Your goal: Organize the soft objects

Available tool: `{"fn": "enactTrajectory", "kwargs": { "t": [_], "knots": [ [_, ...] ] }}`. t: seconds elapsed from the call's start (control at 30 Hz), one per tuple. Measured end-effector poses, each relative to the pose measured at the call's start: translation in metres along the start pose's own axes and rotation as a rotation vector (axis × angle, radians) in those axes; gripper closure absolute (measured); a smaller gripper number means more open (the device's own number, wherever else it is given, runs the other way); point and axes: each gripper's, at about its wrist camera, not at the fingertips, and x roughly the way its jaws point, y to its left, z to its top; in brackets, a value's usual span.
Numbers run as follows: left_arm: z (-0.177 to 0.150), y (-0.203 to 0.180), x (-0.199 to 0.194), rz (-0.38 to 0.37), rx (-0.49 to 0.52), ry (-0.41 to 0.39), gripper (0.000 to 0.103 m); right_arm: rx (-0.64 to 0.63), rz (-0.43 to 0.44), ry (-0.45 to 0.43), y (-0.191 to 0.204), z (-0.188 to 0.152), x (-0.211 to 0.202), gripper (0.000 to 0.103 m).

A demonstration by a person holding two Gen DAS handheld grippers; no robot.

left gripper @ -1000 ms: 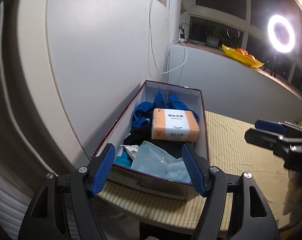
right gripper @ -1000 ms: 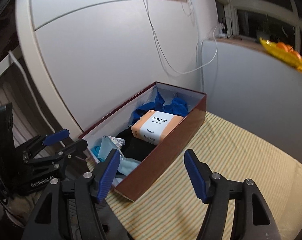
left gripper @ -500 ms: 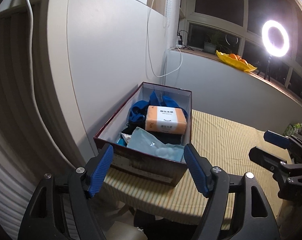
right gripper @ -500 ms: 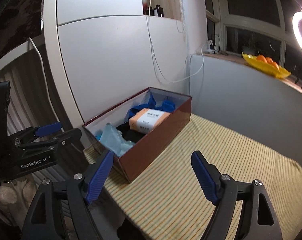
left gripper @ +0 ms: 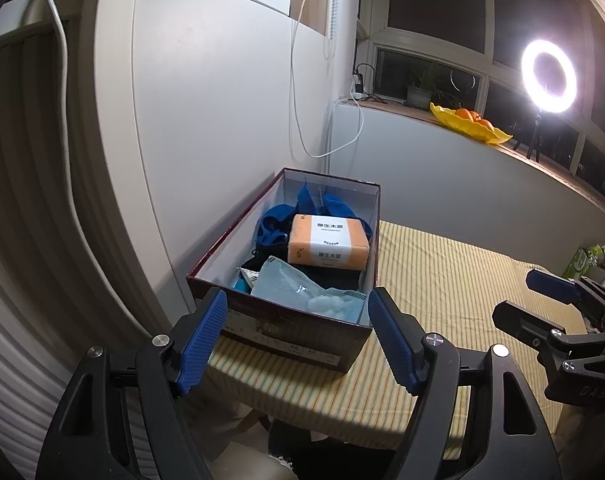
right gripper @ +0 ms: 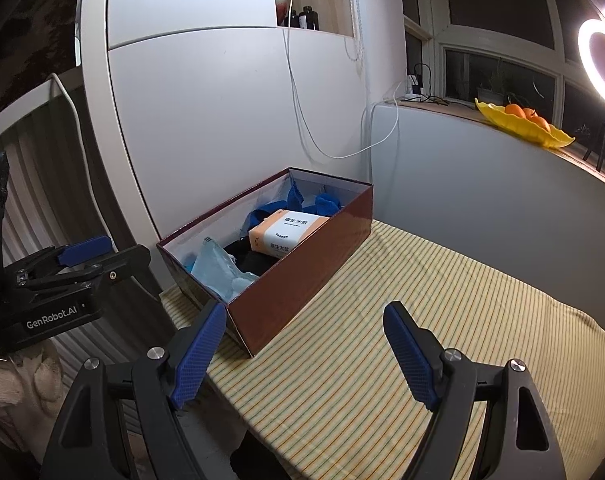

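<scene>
My left gripper (left gripper: pixel 294 336) hangs off the near end of the table (left gripper: pixel 442 280), its fingers (left gripper: pixel 200 340) spread wide and holding nothing. Just ahead sits the maroon cardboard box (left gripper: pixel 286 334), and the soft things all lie inside it: a light blue plastic pack (left gripper: pixel 302 296) nearest me, black fabric (left gripper: pixel 334 276) under it, an orange tissue pack (left gripper: pixel 328 242) on top, and blue cloth (left gripper: pixel 274 220) bunched at the far end. I judge the gathering done; at most some tidying inside the box is left. My right gripper (right gripper: pixel 304 344) is likewise spread and empty, over bare striped cloth right of the box. Nothing blocks the box; the white cable (right gripper: pixel 302 120) and the yellow fruit dish (right gripper: pixel 522 124) sit well apart.
</scene>
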Motion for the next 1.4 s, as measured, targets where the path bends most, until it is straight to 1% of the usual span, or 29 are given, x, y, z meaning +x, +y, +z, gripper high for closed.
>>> {"fn": "enactTrajectory", "kwargs": {
  "t": [0.37, 0.97, 1.4],
  "knots": [
    [-0.001, 0.0, -0.002, -0.002, 0.0, 0.005, 0.03, -0.008, -0.003, 0.003, 0.005, -0.003, 0.0, 0.025],
    [-0.001, -0.004, -0.004, -0.004, 0.008, 0.006, 0.03, 0.001, 0.003, 0.007, -0.001, -0.006, -0.001, 0.025],
    [-0.001, -0.007, -0.004, -0.021, 0.021, 0.011, 0.03, 0.015, 0.0, 0.018, -0.006, -0.012, 0.0, 0.025]
  ]
}}
